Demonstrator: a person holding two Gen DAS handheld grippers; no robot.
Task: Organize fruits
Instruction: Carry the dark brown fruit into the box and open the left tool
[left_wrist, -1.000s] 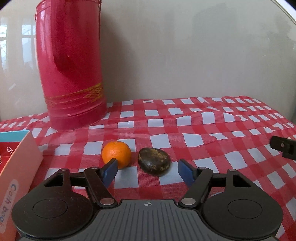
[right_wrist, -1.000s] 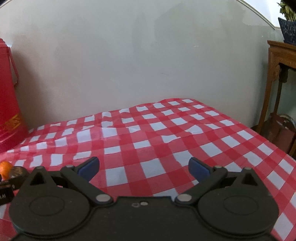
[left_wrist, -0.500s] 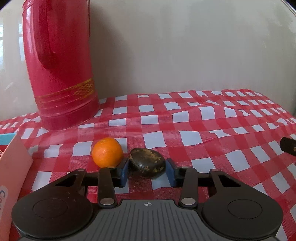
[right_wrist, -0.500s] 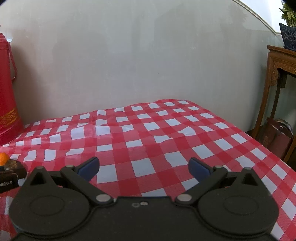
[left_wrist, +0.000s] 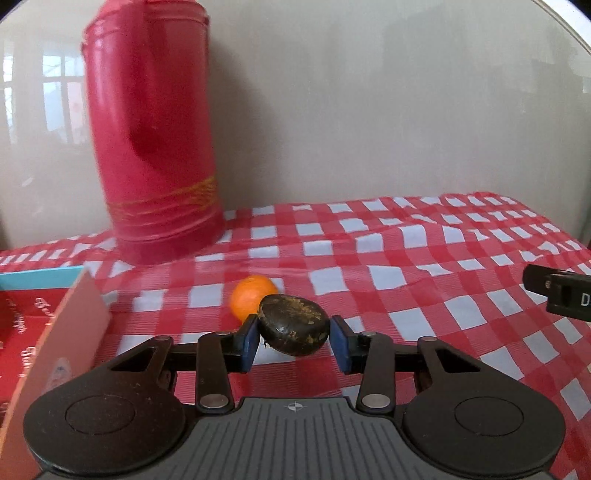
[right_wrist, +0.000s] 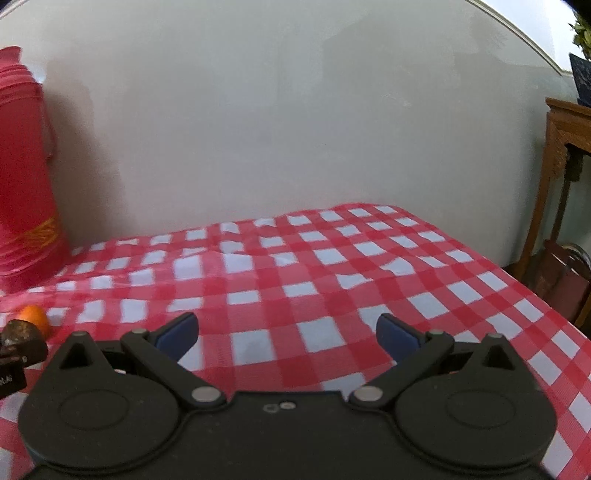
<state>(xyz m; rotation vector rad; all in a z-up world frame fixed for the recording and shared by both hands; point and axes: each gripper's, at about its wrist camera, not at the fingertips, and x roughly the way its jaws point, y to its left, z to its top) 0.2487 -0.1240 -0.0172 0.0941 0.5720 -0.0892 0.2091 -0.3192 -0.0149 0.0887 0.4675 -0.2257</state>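
Note:
My left gripper is shut on a dark brown, wrinkled fruit and holds it lifted above the red-checked tablecloth. A small orange lies on the cloth just behind and left of it. In the right wrist view the same dark fruit and orange show at the far left edge. My right gripper is open and empty over the cloth, well to the right of the fruits.
A tall red thermos stands at the back left against the wall. An open red and pink carton with a teal edge sits at the left. A wooden side table stands beyond the table's right edge.
My left gripper closed on the dark fruit and lifted it off the cloth, moving up and left. The orange stayed on the cloth. The right gripper rose slightly and stayed open.

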